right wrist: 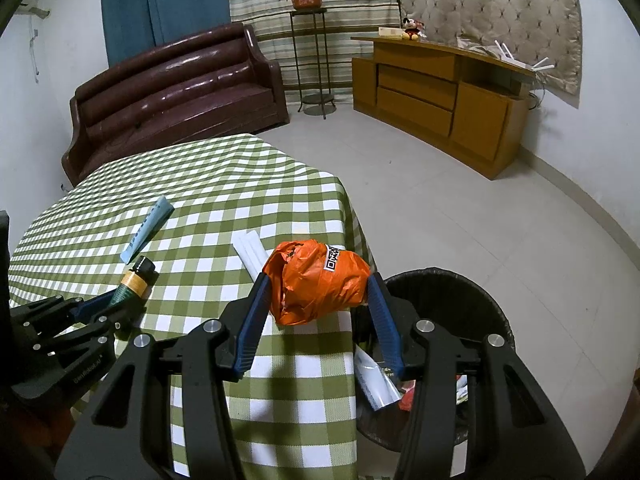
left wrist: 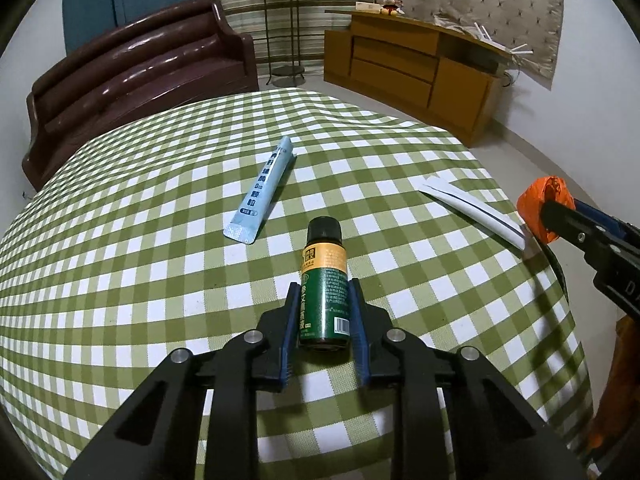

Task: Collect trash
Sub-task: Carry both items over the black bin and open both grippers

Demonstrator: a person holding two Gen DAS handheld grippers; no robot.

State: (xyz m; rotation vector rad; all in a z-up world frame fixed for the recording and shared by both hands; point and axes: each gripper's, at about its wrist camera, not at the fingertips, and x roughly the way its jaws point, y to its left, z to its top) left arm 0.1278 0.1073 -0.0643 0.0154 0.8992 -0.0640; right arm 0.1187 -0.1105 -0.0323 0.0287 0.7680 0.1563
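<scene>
My left gripper (left wrist: 324, 292) is shut on a small green bottle (left wrist: 323, 280) with a black cap and a yellow band, lying on the green checked tablecloth (left wrist: 160, 280). It also shows in the right wrist view (right wrist: 134, 282). My right gripper (right wrist: 320, 284) is shut on a crumpled orange plastic bag (right wrist: 316, 282) held at the table's right edge, next to a dark trash bin (right wrist: 460, 292). The bag also shows in the left wrist view (left wrist: 540, 208). A light blue sachet (left wrist: 262, 192) and a white wrapper (left wrist: 472, 208) lie on the cloth.
The bin holds a white wrapper (right wrist: 374, 380) and other scraps. A brown leather sofa (right wrist: 172, 92), a plant stand (right wrist: 312, 60) and a wooden cabinet (right wrist: 440, 92) stand beyond the table on the tiled floor.
</scene>
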